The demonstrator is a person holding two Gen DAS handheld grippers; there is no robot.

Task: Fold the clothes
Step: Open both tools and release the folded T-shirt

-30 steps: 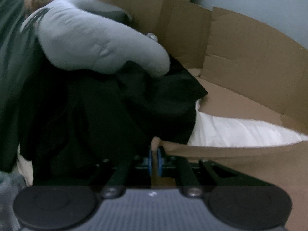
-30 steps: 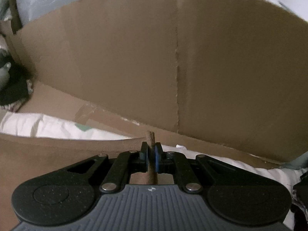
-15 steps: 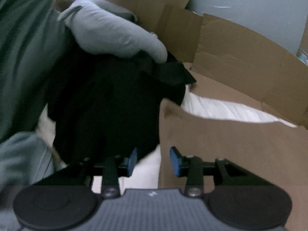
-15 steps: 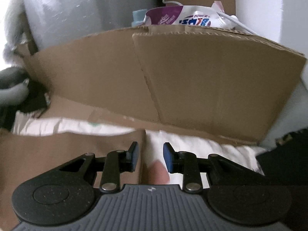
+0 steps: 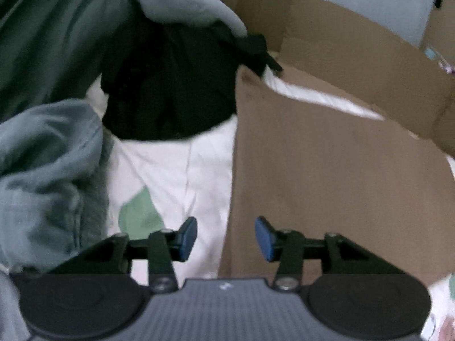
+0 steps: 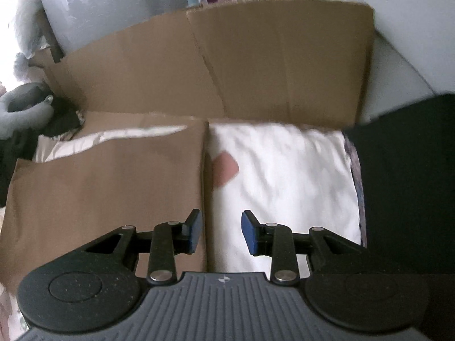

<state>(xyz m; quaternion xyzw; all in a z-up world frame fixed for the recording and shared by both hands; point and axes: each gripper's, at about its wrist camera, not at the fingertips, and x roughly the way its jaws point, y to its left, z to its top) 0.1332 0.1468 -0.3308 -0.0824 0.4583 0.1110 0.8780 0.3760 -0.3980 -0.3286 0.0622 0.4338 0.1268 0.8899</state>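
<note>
The flat folded brown cloth lies on the white printed bed sheet, its edges at 12 o'clock of the left claw and right claw, both empty and opening, apparently to leave the fold lying flat

Brown garment – white sheet, green and pink blotches

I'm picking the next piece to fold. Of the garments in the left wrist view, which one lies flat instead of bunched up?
The brown garment, right of the white sheet. It lies smooth with straight edges; the black clothes and teal garment are crumpled.
</note>
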